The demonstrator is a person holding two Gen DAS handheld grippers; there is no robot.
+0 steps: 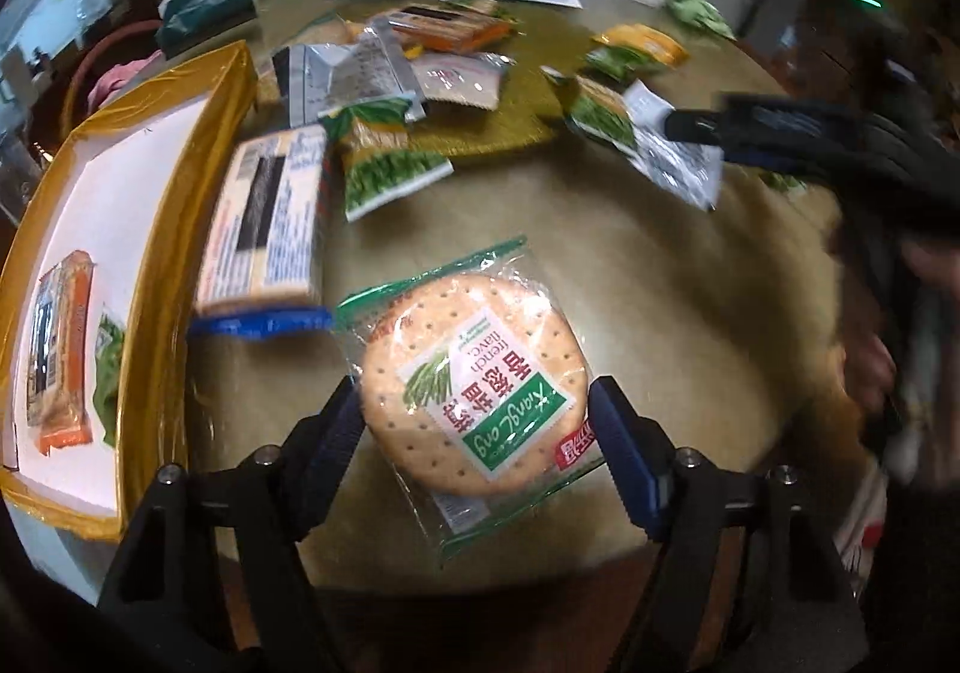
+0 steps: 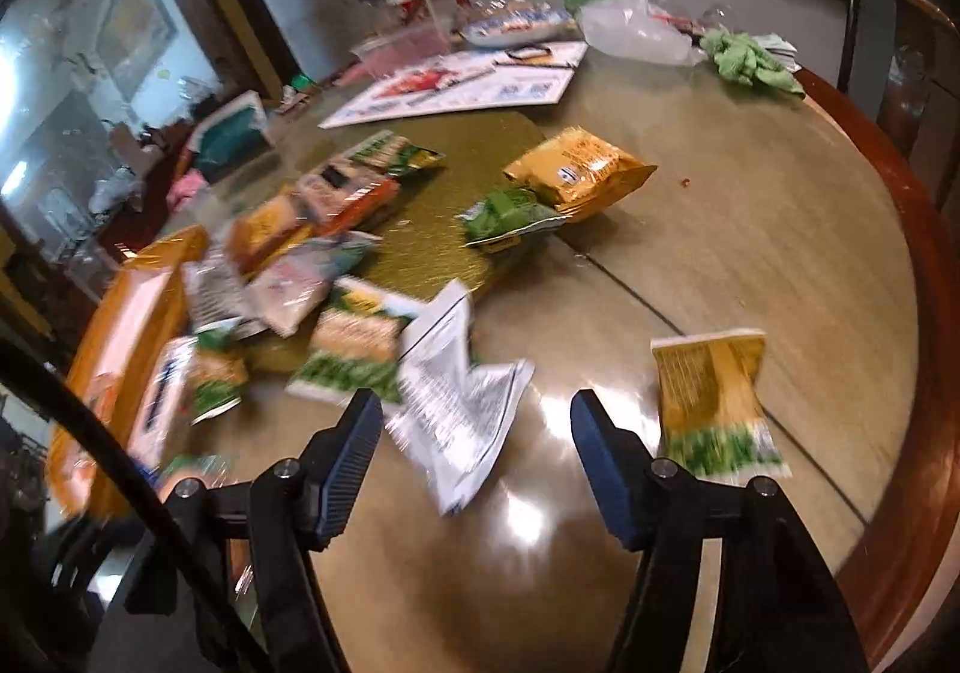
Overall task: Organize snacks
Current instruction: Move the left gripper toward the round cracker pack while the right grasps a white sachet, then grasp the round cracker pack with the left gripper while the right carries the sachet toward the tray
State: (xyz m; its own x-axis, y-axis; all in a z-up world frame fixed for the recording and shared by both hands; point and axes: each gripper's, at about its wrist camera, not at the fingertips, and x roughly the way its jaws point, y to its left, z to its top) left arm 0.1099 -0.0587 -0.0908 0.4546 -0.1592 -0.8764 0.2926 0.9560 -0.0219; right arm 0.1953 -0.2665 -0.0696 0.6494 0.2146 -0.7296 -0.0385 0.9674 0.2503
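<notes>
A round cracker in a clear wrapper with a green label (image 1: pixel 474 397) lies on the table between the fingers of my left gripper (image 1: pixel 477 427). The jaws stand wide, each pad close beside the packet's edge. My right gripper (image 2: pixel 477 445) is open and empty above the table; it also shows at the right of the left wrist view (image 1: pixel 708 123), over a silver packet (image 1: pixel 672 156). A white-backed packet (image 2: pixel 456 403) lies just ahead of it, and a yellow and green packet (image 2: pixel 714 403) to its right. Several more snack packets (image 2: pixel 336 229) lie scattered ahead.
A gold-rimmed box (image 1: pixel 156 253) with a white floor stands at the left; it holds an orange packet (image 1: pixel 60 349) and a green one (image 1: pixel 108 373). A gold mat (image 2: pixel 444 175), a printed sheet (image 2: pixel 456 84), a plastic bag (image 2: pixel 630 24) and a green cloth (image 2: pixel 750 60) lie farther back.
</notes>
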